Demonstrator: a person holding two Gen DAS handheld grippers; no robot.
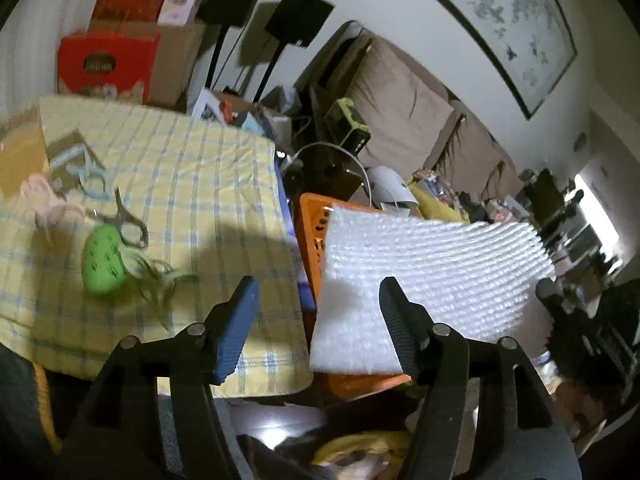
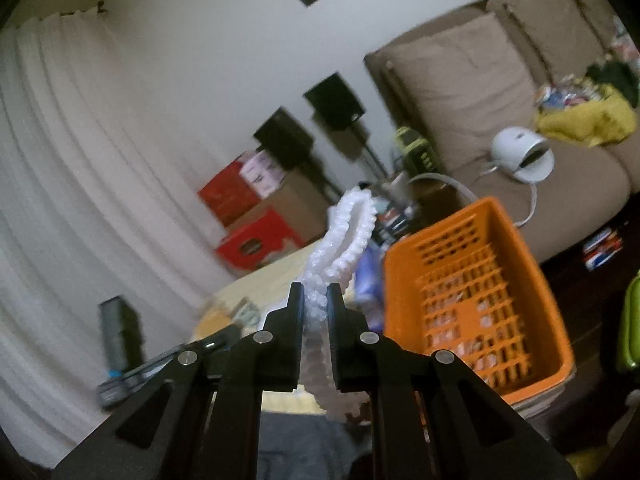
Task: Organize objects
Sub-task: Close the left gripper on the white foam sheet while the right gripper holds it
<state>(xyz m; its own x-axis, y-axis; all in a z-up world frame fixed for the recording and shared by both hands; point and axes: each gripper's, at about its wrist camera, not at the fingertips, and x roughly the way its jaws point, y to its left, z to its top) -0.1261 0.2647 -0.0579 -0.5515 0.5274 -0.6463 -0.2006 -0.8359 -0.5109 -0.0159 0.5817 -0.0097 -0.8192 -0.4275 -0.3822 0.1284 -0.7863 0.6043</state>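
Right fingers clenched on bubble wrap, left fingers released.

Pinching the folded bubble wrap point(image 2: 344, 240) in the right gripper point(image 2: 316, 292) beside the orange basket point(image 2: 532, 280); left gripper point(image 1: 320, 292) spread, holding nothing, over the checked surface's point(image 1: 192, 168) edge.

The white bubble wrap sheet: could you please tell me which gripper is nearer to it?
Right. The right gripper is shut on the bubble wrap sheet, pinching it. The left gripper is open beside the sheet, with nothing between its jaws.
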